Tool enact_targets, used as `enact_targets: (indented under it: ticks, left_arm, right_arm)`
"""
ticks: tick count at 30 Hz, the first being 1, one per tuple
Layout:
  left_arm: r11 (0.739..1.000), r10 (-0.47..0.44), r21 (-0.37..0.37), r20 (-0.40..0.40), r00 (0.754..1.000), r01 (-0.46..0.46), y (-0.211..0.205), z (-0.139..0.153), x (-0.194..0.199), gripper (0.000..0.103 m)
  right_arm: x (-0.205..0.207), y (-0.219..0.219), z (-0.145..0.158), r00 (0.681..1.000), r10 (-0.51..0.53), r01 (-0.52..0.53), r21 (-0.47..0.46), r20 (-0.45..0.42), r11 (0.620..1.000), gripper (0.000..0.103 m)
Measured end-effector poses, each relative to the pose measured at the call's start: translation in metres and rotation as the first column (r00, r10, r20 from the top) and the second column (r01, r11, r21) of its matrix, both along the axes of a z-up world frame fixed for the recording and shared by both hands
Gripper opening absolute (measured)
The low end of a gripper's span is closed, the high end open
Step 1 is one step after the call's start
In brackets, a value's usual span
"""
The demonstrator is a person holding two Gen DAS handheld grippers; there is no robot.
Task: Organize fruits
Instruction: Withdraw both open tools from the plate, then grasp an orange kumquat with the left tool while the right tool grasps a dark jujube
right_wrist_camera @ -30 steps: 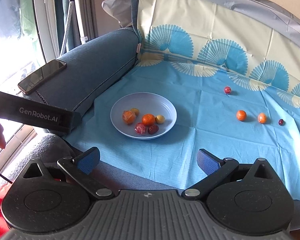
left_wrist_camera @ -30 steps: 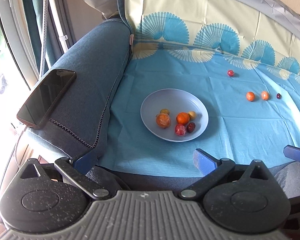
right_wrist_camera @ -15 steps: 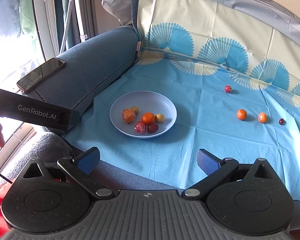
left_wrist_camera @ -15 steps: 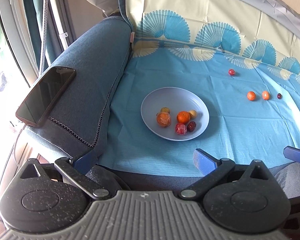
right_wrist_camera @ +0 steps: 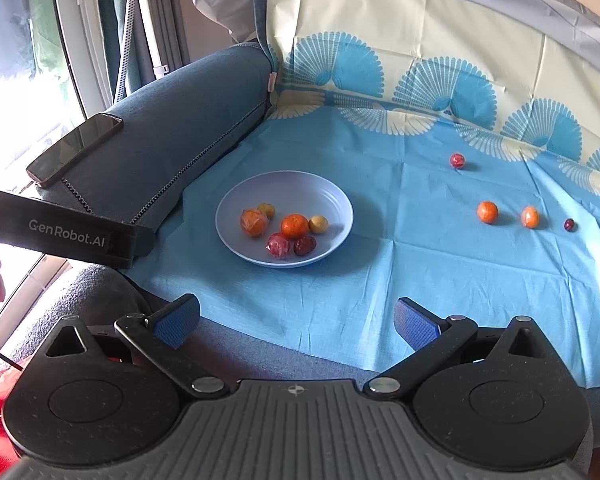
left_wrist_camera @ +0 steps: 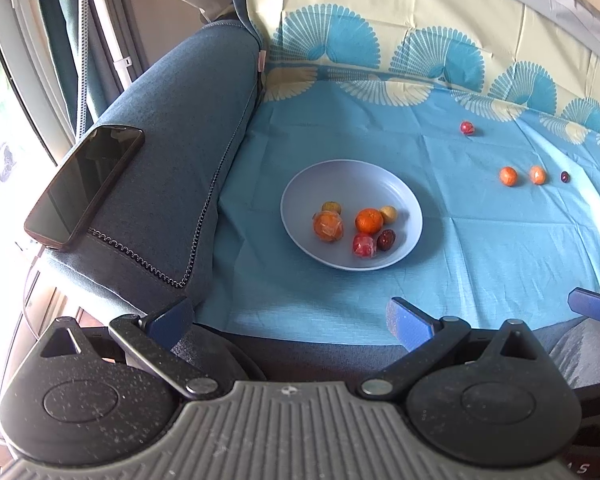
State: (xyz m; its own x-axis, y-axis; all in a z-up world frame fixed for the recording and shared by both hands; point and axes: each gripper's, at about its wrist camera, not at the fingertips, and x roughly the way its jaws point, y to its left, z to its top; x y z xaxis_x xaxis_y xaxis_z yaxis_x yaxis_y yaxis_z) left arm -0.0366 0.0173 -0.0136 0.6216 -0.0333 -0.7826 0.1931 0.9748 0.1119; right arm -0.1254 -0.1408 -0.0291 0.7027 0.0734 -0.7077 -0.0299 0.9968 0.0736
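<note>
Blue cloth (right_wrist_camera: 440, 280) bears a round plate (right_wrist_camera: 332, 196), no long axis.

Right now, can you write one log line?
left gripper open | right gripper open | plate six fruits | cloth four loose

Both hand-held grippers (left_wrist_camera: 288, 316) (right_wrist_camera: 296, 320): black speckled discs, ribbed grey housing, blue finger pads (right_wrist_camera: 414, 326), silver pivot screws.

smooth plastic plate (left_wrist_camera: 408, 208), creased cloth cover (left_wrist_camera: 480, 248), glossy phone (left_wrist_camera: 84, 184)
</note>
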Motion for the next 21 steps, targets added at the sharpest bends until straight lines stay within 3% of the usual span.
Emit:
enact_targets:
  ticks: [7, 13, 17, 21]
  left_arm:
    - [0.999, -0.015, 0.03, -0.032, 0.999, 0.016, -0.015, -0.007, 0.014, 0.103]
    - [0.998, -0.054, 0.033, -0.054, 0.997, 0.056, -0.049, -0.012, 0.039, 0.103]
    - [0.992, -0.118, 0.039, -0.053, 0.992, 0.12, -0.095, -0.018, 0.061, 0.103]
    - [0.976, -0.213, 0.021, -0.059, 0.975, 0.215, -0.157, -0.029, 0.091, 0.103]
  right_arm:
    - [0.007, -0.022, -0.011, 0.998, -0.055, 0.056, 0.049, -0.021, 0.997, 0.102]
    - [0.013, -0.07, -0.024, 0.981, -0.188, 0.191, 0.084, -0.039, 0.978, 0.102]
    - [0.017, -0.121, -0.033, 0.946, -0.321, 0.323, 0.085, -0.04, 0.942, 0.102]
    - [0.029, -0.183, -0.039, 0.89, -0.455, 0.456, 0.071, -0.019, 0.887, 0.102]
